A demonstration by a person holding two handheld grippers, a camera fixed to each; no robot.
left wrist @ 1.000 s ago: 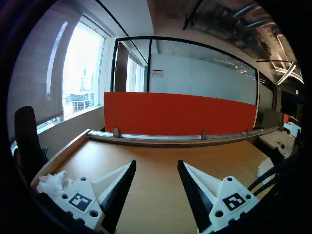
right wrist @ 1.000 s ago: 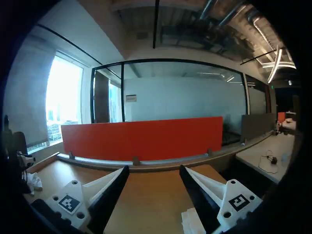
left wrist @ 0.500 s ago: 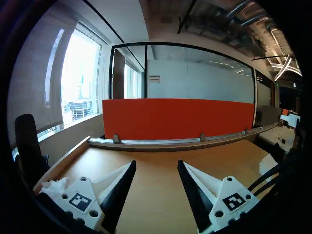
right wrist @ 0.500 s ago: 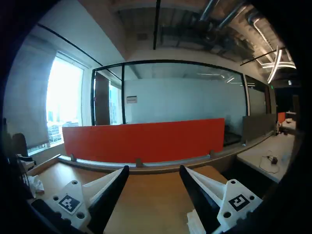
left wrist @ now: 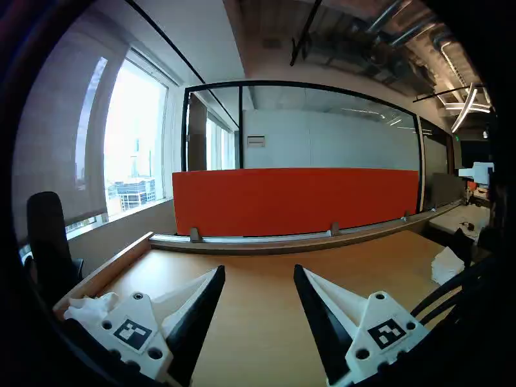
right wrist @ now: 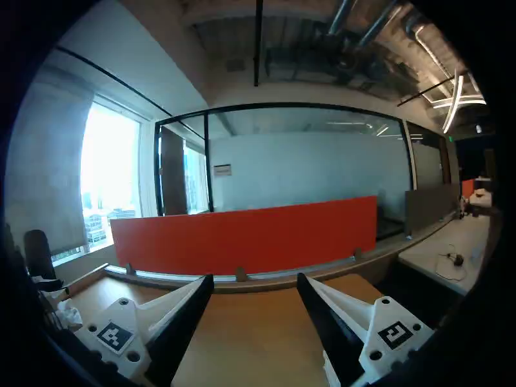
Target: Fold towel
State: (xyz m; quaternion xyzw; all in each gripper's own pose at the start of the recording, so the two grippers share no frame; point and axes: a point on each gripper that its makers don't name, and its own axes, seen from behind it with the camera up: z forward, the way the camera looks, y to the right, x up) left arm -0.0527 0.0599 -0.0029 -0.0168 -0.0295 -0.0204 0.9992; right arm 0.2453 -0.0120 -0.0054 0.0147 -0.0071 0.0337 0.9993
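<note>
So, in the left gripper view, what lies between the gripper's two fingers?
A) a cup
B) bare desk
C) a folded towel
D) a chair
B: the left gripper is open, with wooden desk in the gap; a white cloth lies off to the side, past one finger.

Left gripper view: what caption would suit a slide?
Open gripper hovering over a wooden desk, crumpled white cloth beside its left finger, orange divider behind.
</note>
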